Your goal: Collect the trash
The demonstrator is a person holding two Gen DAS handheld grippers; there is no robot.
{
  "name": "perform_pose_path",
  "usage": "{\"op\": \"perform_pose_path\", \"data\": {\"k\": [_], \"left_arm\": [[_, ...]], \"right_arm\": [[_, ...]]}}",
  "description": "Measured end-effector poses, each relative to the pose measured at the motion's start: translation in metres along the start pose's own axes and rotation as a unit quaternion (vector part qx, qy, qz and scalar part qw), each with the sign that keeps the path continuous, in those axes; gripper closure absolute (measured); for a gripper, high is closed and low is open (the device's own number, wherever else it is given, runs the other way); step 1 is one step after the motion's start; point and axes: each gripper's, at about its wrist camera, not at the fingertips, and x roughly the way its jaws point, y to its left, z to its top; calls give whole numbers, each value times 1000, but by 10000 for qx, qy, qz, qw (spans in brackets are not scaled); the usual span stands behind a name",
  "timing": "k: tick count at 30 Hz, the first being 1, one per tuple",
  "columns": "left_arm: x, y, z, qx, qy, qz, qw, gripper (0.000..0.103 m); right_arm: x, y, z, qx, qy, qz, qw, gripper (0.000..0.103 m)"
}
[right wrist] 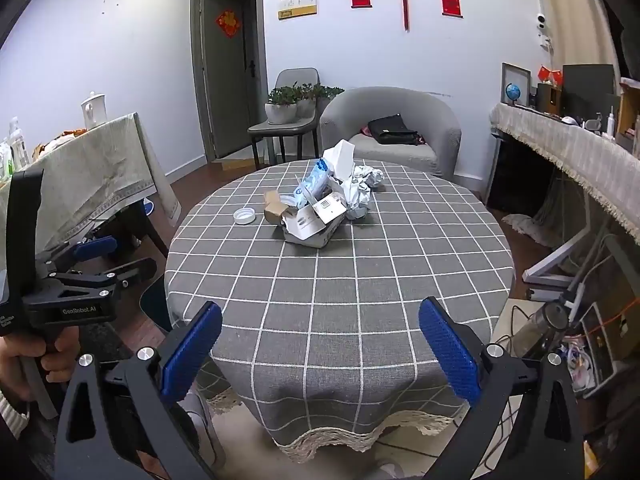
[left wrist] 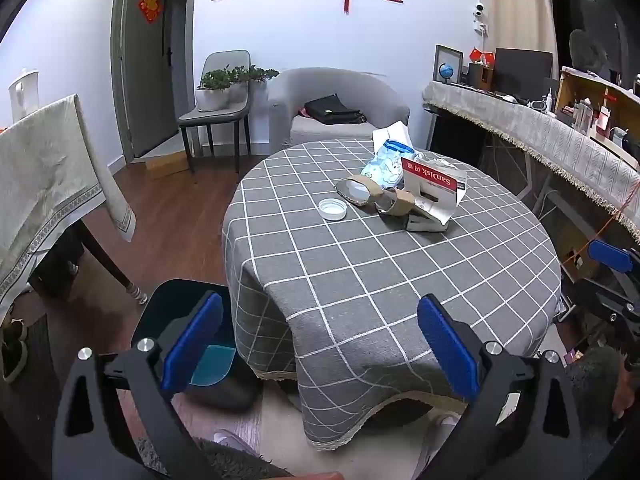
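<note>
in the left wrist view, the left gripper [left wrist: 320, 344] is seen with its blue pads spread wide and nothing between them, held over the near edge of a round table [left wrist: 400, 300] draped in a grey checked cloth. a heap of trash [left wrist: 404, 190] is found on the far half of the table: a white bottle cap [left wrist: 332, 209] lies apart at its left, brown tape rings [left wrist: 376, 196] touch a red and white card package [left wrist: 434, 188], and a blue and white wrapper [left wrist: 384, 166] lies behind. a dark bin [left wrist: 188, 320] is seen on the floor just beside the table, at its left. in the right wrist view, the right gripper [right wrist: 320, 344] is likewise shown wide and empty above the near table edge, with the same heap well ahead of it and crumpled paper [right wrist: 362, 190] at the heap's right.
</note>
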Motion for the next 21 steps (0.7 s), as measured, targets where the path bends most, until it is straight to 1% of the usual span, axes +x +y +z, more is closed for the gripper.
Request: {"op": "perform_pose_path", "data": {"k": [9, 21], "left_arm": [[0, -1, 0, 14, -6, 16, 10000, 3], [0, -1, 0, 30, -16, 21, 10000, 3]], "right_arm": [[2, 6, 0, -135, 33, -59, 9999, 3], [1, 6, 2, -92, 27, -48, 9999, 3]]}}
